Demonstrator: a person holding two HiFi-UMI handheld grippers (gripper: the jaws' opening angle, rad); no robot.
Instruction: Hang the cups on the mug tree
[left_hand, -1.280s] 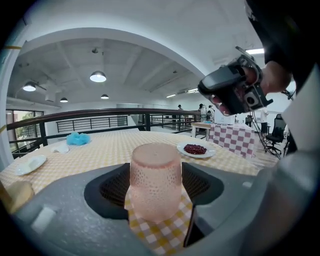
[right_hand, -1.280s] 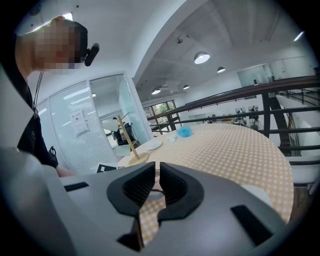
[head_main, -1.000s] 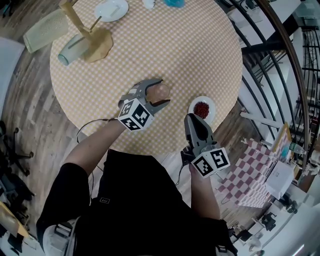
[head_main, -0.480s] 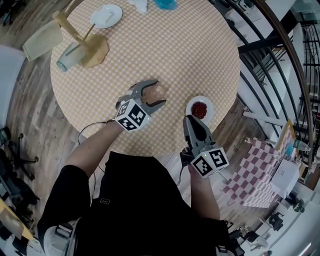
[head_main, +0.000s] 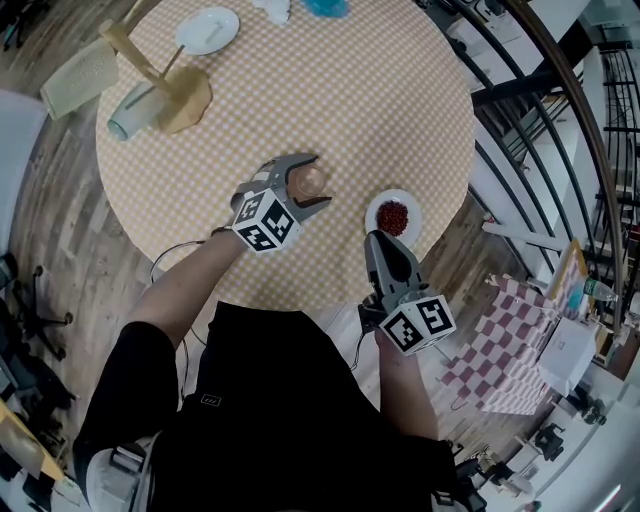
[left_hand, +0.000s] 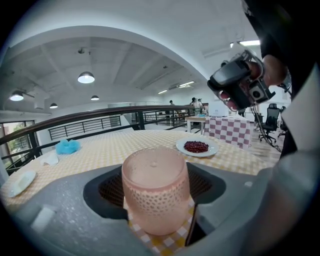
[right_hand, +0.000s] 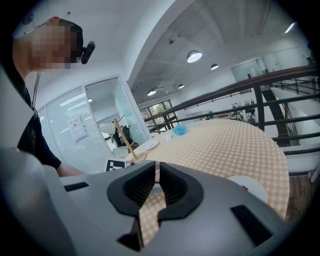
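**Table.** One round table (head_main: 380, 90) covered with a cloth of small yellow-and-white checks, standing on a wood-plank floor (head_main: 60, 230).

**Cups: two.**
- The pink cup (left_hand: 156, 192) is translucent and rounded, with a smooth upper part and a band of small raised dots round the lower part. It stands upright on the cloth at the near middle of the table.
- The pale green cup (head_main: 128, 112) is smooth and glassy. It lies close against the left side of the mug tree at the far left of the table. I cannot tell whether it hangs from a peg or rests on the cloth.

**Mug tree: one.** The mug tree (head_main: 150, 62) is light wood, with a slim trunk, thin pegs and a flat, rounded base.

**Plates: two, both white and round.**
- The small plate (head_main: 415, 215) at the near right edge holds a heap of small red pieces.
- The bare plate (head_main: 207, 30) lies at the far side, just right of the mug tree.

**Grippers: two, of grey matt plastic with black ribbed pads.**
- The left gripper (head_main: 318, 182) has just been opening its jaws. They stand wide, one on each side of the pink cup, and do not clamp it.
- The right gripper (head_main: 377, 240) sits at the near edge, just beside the small plate. Its jaws are closed together with nothing between them.
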